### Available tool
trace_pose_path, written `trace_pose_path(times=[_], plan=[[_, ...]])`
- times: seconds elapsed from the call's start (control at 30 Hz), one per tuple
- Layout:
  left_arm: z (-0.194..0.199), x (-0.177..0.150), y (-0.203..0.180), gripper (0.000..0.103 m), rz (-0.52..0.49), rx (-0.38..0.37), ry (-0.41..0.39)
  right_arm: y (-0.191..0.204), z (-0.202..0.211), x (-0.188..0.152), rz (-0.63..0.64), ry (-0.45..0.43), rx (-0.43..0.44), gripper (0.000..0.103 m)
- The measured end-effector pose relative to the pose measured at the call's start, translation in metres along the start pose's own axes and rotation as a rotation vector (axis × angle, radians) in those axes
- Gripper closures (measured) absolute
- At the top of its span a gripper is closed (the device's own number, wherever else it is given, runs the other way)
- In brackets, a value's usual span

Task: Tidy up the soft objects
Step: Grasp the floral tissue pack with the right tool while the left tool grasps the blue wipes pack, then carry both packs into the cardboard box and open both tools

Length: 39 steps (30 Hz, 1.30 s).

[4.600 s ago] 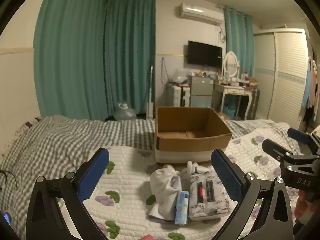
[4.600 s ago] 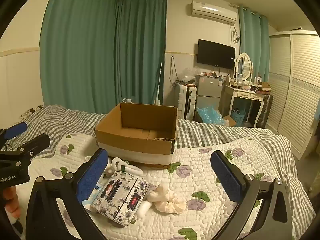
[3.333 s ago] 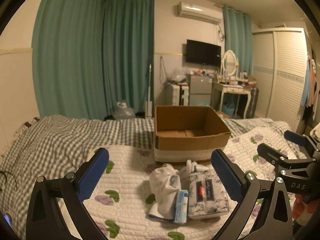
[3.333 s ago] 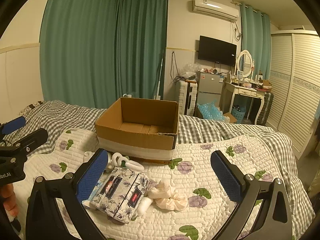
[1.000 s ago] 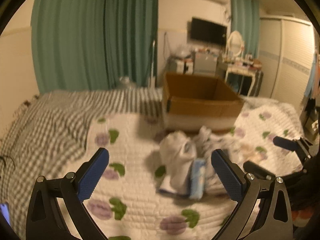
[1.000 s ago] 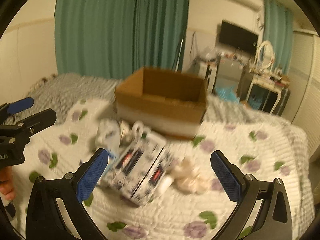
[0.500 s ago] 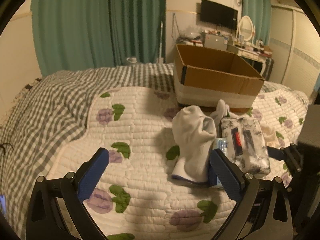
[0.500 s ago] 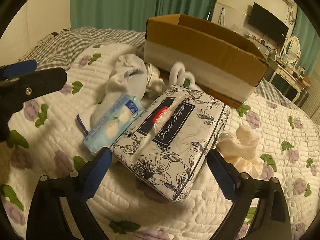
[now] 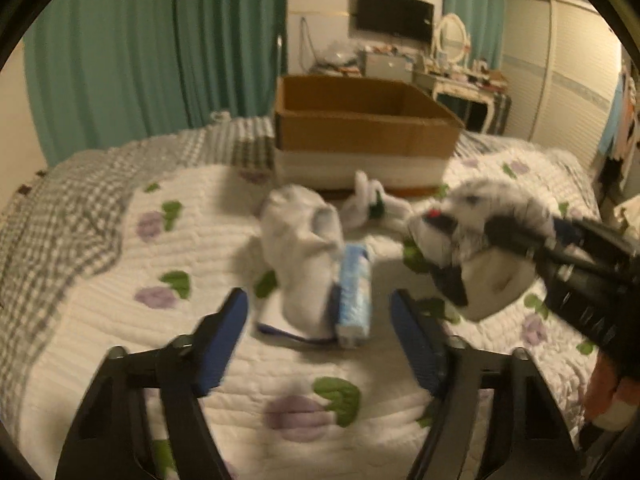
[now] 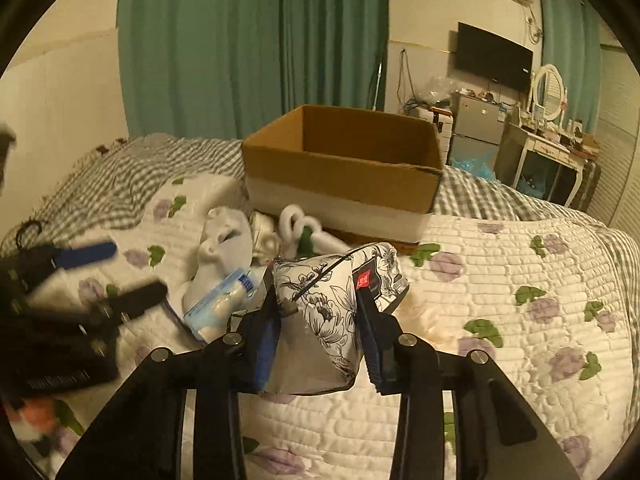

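Observation:
My right gripper [image 10: 318, 316] is closing and its pads press the sides of a floral tissue pack [image 10: 336, 292], which hangs tilted above the quilt. The left wrist view shows that pack [image 9: 468, 216] raised at the right in the right gripper [image 9: 476, 256]. My left gripper [image 9: 320, 336] is closing; a white sock [image 9: 300, 240] and a blue wipes pack [image 9: 354, 280] lie just ahead between its fingers, untouched. In the right wrist view the left gripper [image 10: 116, 276] is a blur at the left. An open cardboard box [image 10: 340, 176] stands behind.
A white ring toy [image 10: 296, 220] lies against the box front, and a cream cloth [image 10: 420, 316] peeks out under the lifted pack. The flowered quilt [image 10: 520, 280] lies over a checked blanket [image 9: 60, 216]. Green curtains, a TV, a dresser and a wardrobe stand beyond the bed.
The right gripper's jaws have closed on the tissue pack and raised it off the quilt. The left gripper's jaws have narrowed and it has dropped closer to the sock and wipes pack.

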<state>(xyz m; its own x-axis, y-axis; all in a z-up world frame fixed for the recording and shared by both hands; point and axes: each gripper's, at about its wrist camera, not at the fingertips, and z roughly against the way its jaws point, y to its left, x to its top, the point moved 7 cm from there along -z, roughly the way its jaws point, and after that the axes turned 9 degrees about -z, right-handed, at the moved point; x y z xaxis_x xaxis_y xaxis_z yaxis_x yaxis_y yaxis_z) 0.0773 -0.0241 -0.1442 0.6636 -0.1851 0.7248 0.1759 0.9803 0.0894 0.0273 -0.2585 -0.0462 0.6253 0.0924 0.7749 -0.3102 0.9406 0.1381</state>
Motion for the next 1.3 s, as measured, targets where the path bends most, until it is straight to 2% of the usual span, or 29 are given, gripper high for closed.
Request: trace_pose_path(times=[0.1,0.2,0.27,0.37,0.4,0.7,0.9,1.03,1.13,1.3], plan=[[-0.015,-0.007,-0.012,0.046,-0.009,-0.034,0.039,-0.009,0.004,0.003,-0.037,-0.005,0.018,0.068],[-0.027,-0.012,-0.018,0.058,-0.014,-0.052,0.078,-0.013,0.004,0.004,-0.047,-0.004,0.024,0.068],[-0.031,-0.015,-0.023,0.062,-0.019,-0.065,0.092,-0.015,0.004,0.005,-0.055,-0.009,0.031,0.068],[-0.036,-0.018,-0.028,0.077,-0.034,-0.089,0.102,-0.017,0.003,0.006,-0.068,-0.005,0.039,0.068],[-0.035,-0.018,-0.029,0.087,-0.049,-0.096,0.098,-0.018,0.003,0.006,-0.073,-0.002,0.042,0.068],[-0.004,-0.008,-0.025,0.089,-0.059,-0.096,0.027,-0.018,0.003,0.006,-0.071,-0.004,0.033,0.068],[0.037,0.022,-0.019,0.089,-0.060,-0.092,-0.069,-0.009,0.027,0.020,-0.084,-0.041,0.081,0.069],[0.051,0.056,-0.011,0.089,-0.085,-0.028,-0.112,0.000,0.048,0.042,-0.059,-0.088,0.089,0.069],[0.059,0.083,-0.003,0.089,-0.080,-0.036,-0.157,0.007,0.062,0.069,-0.029,-0.142,0.085,0.069],[0.054,0.130,0.009,0.089,-0.107,-0.001,-0.200,0.011,0.072,0.120,0.026,-0.227,0.061,0.069]])
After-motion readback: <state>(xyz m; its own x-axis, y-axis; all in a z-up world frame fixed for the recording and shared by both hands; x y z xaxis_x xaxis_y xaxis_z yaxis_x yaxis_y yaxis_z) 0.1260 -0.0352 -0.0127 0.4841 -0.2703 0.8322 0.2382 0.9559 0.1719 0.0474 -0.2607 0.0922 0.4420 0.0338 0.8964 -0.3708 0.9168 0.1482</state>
